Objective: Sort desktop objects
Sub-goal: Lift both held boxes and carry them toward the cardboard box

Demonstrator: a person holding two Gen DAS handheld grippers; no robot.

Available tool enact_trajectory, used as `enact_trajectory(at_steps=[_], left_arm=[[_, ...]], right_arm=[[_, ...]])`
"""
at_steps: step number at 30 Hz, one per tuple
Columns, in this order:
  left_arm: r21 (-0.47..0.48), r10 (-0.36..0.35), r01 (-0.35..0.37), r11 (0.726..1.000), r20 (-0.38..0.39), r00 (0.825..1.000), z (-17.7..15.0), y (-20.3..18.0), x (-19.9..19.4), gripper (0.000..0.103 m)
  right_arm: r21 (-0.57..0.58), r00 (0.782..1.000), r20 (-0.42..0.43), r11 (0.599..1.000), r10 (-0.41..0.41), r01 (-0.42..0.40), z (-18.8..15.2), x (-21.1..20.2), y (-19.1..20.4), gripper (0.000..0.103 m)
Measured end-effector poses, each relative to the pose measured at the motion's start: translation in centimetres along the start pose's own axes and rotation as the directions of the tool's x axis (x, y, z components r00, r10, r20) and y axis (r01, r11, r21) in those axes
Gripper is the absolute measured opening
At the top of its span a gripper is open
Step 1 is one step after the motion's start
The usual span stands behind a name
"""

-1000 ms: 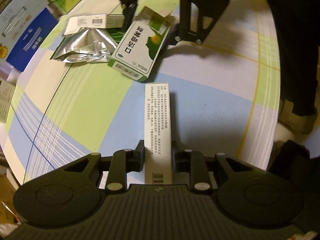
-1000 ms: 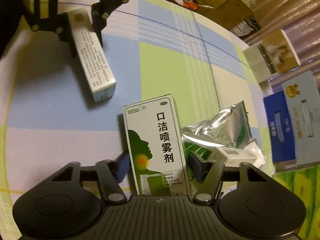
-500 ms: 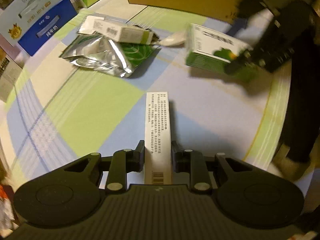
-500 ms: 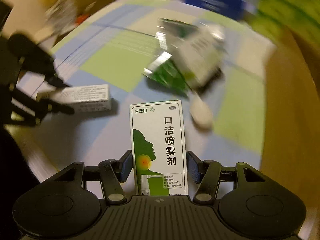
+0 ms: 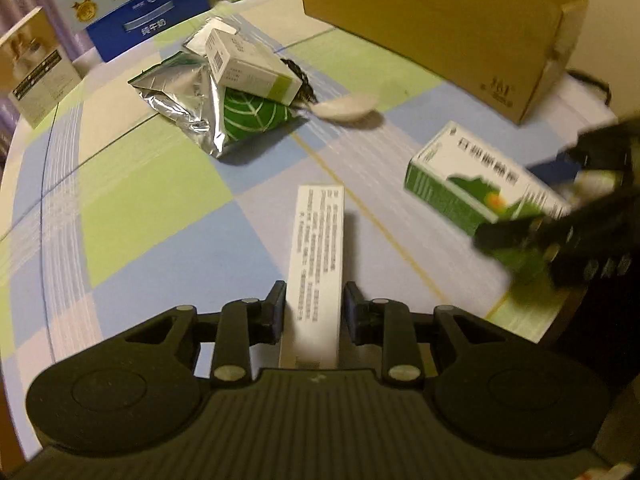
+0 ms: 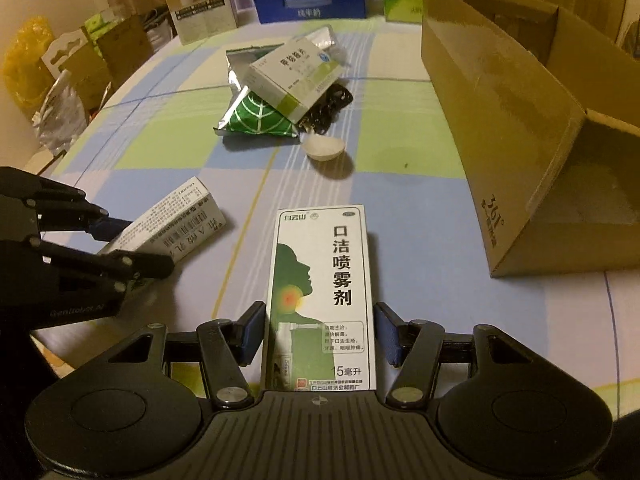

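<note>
My left gripper (image 5: 314, 306) is shut on a long white box (image 5: 318, 256) covered in small print, held above the checked tablecloth. My right gripper (image 6: 320, 330) is shut on a green-and-white spray box (image 6: 322, 300). Each gripper shows in the other's view: the spray box (image 5: 480, 184) at the right, the long white box (image 6: 172, 220) at the left. Further back, a white-and-green medicine box (image 6: 294, 74) leans on a silver-and-green foil pouch (image 6: 256, 116), with a white spoon (image 6: 324, 146) and a black tangle (image 6: 328, 106) beside them.
An open cardboard box (image 6: 516, 120) lies on its side at the right of the table (image 6: 168, 136). Blue, white and green cartons (image 6: 310, 0) stand along the far edge. Bags and cartons (image 6: 60, 76) sit beyond the table's left edge.
Both grippers have swung round with their boxes held. The right one lifted the spray box away from the pile and now faces the pile and cardboard box.
</note>
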State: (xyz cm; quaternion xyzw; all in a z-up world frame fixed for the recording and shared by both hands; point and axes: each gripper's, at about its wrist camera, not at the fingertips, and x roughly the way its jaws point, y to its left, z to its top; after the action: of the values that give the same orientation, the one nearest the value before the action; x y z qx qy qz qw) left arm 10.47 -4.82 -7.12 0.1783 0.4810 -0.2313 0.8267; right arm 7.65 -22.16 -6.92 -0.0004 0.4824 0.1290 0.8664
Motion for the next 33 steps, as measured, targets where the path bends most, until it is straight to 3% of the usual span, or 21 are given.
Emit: enact_trajectory(at_steps=[12,15,33], left_arm=[[-0.103,0.038,-0.039,0.994,-0.013,0.999,0.5,0.0,0.9,0.026],[-0.135,0.032,-0.033,0.990,-0.012,0.999,0.5,0.0,0.9,0.022],[-0.201,0.044,-0.042,0.979,0.010,0.999,0.3,-0.3,0.7,0.021]], right_arm=[[0.042,0.995,0.100,0.999,0.029,-0.033,-1.4,-0.4,-1.0,0.055],[0.031,0.994,0.108,0.999,0.027,-0.031,-1.3,-0.2,-0.9,0.055],[-0.065,0.993,0.111,0.997,-0.029,0.036,-1.3,0.9,0.3,0.055]])
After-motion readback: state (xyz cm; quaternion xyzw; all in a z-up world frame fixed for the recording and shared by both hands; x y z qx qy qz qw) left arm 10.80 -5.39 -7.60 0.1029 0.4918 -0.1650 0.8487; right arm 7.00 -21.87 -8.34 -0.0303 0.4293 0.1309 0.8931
